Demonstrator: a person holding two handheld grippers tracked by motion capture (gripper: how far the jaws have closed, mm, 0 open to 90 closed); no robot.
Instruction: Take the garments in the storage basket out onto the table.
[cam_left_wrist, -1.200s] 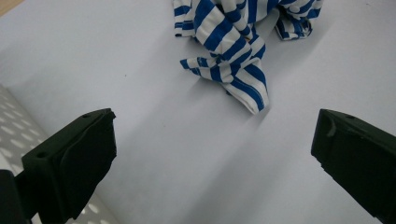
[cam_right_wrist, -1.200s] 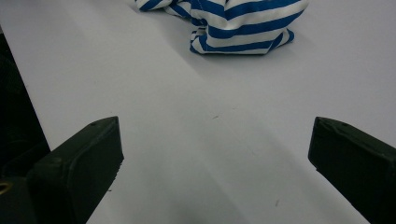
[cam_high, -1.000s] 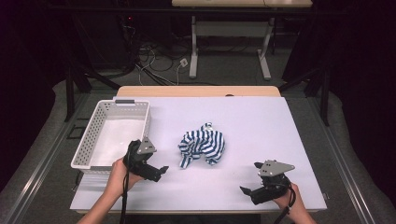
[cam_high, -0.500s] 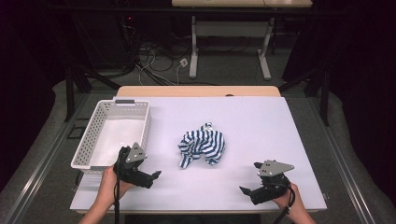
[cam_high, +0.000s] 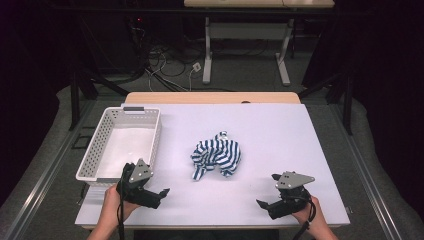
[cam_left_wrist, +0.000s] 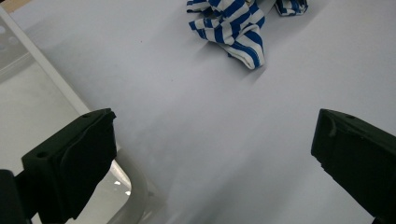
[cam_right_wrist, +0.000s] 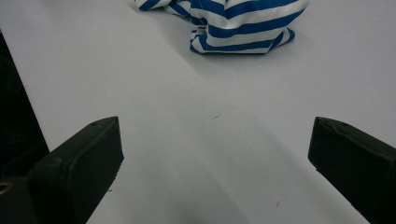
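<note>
high cam: up above person's side, looks fwd + down on whole table (cam_high: 280, 125) | L + R gripper cams: low, v. close to tabletop, each looks out btwn own jaws | all 3 share striped cloth (cam_high: 216, 156) (cam_left_wrist: 236, 28) (cam_right_wrist: 243, 25)

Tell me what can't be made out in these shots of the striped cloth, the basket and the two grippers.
- Cloth: crumpled, so the high view hides its shape and what garment it is; the top edge cuts it off in both gripper views.
- Basket: the left gripper covers part of its near corner in the high view; the left gripper view catches just a rim.
- Right gripper: jaws too small in the high view to gauge.
</note>
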